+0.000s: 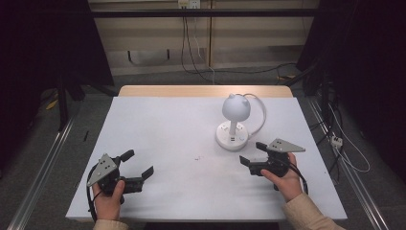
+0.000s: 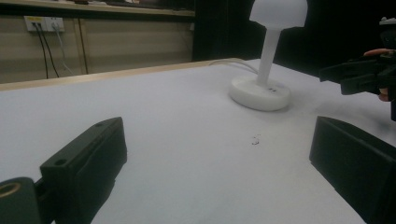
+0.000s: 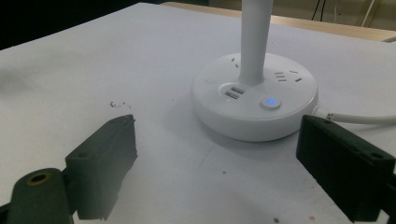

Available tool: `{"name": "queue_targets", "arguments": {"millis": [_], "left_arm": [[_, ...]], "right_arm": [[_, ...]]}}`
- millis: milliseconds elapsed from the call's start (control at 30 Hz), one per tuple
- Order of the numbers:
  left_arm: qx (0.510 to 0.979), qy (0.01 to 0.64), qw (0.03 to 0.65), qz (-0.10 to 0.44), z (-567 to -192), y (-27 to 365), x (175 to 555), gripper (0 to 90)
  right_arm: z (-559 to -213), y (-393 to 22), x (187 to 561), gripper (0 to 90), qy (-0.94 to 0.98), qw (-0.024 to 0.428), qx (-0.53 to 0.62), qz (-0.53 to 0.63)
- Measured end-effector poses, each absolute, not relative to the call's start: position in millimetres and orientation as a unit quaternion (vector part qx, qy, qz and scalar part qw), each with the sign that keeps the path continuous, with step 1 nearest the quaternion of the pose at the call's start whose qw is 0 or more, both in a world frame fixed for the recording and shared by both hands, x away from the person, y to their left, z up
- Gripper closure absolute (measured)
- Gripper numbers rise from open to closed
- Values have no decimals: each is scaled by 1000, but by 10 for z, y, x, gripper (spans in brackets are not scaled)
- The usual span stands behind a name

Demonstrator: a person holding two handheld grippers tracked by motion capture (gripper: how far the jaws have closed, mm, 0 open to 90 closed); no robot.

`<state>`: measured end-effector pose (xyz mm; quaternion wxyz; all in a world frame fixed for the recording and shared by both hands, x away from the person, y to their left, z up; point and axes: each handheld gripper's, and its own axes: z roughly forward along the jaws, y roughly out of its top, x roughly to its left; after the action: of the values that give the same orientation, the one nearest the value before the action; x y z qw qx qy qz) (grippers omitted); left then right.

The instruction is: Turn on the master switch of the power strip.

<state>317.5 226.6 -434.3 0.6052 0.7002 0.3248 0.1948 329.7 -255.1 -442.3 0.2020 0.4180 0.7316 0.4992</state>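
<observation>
A white desk lamp (image 1: 234, 120) with a domed head and a round socket base (image 1: 232, 137) stands right of the table's middle. My right gripper (image 1: 252, 153) hovers open just in front of that base, empty. In the right gripper view the base (image 3: 254, 95) lies close ahead between the wide-apart jaws, showing a lit blue button (image 3: 269, 102), two USB ports (image 3: 232, 92) and the stem (image 3: 254, 42). My left gripper (image 1: 138, 164) is open and empty at the front left. From the left gripper view the lamp (image 2: 266, 56) stands far ahead, with the right gripper (image 2: 359, 77) beside it.
The lamp's white cable (image 1: 261, 117) loops behind the base and off to the right. Small dark specks (image 1: 197, 157) mark the white tabletop (image 1: 163, 124). A wooden strip (image 1: 201, 91) edges the far side. Metal rails (image 1: 43, 167) run along the floor; wall sockets (image 1: 188, 4) sit behind.
</observation>
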Motion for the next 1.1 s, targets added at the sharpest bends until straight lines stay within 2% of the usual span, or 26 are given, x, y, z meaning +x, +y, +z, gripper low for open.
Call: {"name": "queue_targets", "arguments": {"millis": [1100], "left_arm": [[700,324,605,197,-4339,2267,3174,37]], "right_arm": [[-4433,-2675,3135,106,733,199,409,506]]}}
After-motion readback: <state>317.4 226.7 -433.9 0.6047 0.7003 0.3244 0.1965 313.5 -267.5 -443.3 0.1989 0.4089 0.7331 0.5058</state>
